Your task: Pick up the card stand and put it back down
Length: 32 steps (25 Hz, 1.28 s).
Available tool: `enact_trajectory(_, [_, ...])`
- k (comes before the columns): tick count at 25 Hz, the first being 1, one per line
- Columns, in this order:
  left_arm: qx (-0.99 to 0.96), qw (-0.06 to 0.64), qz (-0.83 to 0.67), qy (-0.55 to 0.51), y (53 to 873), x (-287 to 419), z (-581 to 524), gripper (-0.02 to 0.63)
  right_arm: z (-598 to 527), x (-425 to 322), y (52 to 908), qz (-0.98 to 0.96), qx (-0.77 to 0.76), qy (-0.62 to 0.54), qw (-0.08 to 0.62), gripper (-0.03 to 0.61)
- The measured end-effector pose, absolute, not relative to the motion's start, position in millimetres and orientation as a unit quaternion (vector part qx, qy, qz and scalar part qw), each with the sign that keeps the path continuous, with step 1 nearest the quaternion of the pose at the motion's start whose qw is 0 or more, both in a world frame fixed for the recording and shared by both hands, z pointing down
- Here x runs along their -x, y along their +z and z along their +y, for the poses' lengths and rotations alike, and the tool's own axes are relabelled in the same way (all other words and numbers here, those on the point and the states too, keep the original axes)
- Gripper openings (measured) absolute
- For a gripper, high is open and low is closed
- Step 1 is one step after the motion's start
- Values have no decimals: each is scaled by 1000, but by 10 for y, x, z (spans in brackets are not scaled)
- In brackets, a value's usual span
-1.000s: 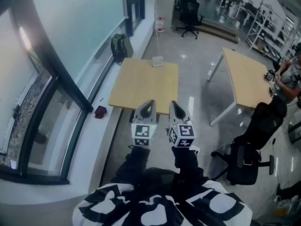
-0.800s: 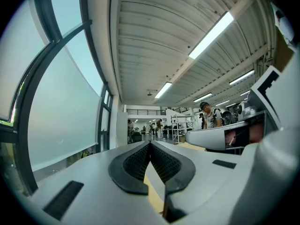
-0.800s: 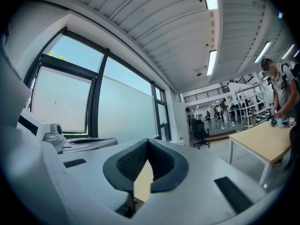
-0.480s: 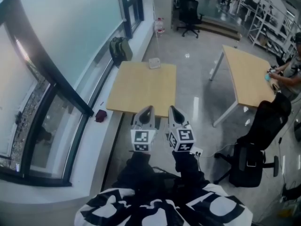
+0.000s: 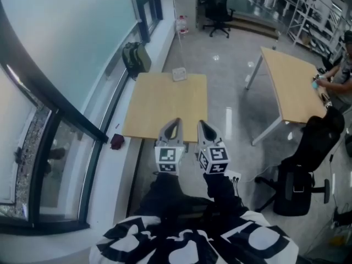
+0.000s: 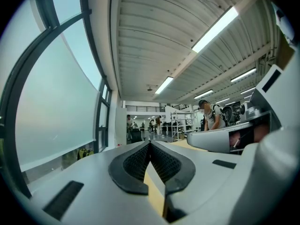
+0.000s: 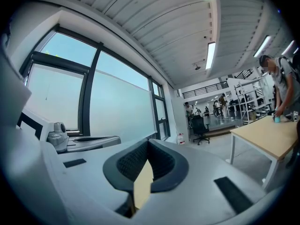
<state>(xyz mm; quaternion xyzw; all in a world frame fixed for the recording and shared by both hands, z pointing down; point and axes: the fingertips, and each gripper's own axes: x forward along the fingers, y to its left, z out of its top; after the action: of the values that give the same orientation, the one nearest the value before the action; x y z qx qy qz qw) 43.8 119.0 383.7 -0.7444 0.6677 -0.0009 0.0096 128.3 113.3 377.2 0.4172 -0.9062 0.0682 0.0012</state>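
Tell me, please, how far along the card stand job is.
Nothing looks done yet: the card stand sits near the far edge of the wooden table, with neither gripper near it. In hand: the left hand-held gripper and the right hand-held gripper are at the table's near edge, jaws together and empty. Left: reach the stand, grip it, lift it and set it back down.

Open tabletop (image 5: 165, 106) reaches the card stand (image 5: 179, 74) at its far edge.
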Motion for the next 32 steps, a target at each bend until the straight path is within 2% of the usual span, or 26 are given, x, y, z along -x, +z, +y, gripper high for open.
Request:
enact_trajectory(10, [774, 28, 633, 20, 3602, 217, 42, 11, 15, -498, 3565, -893, -447, 47, -7, 6])
enact_trajectory(16, [780, 12, 625, 22, 3714, 672, -388, 11, -434, -25, 3619, -890, -453, 49, 0, 6])
enact_trajectory(32, [792, -30, 609, 15, 4236, 1107, -1108, 11, -1195, 308, 4168, -897, -433, 74, 40, 6])
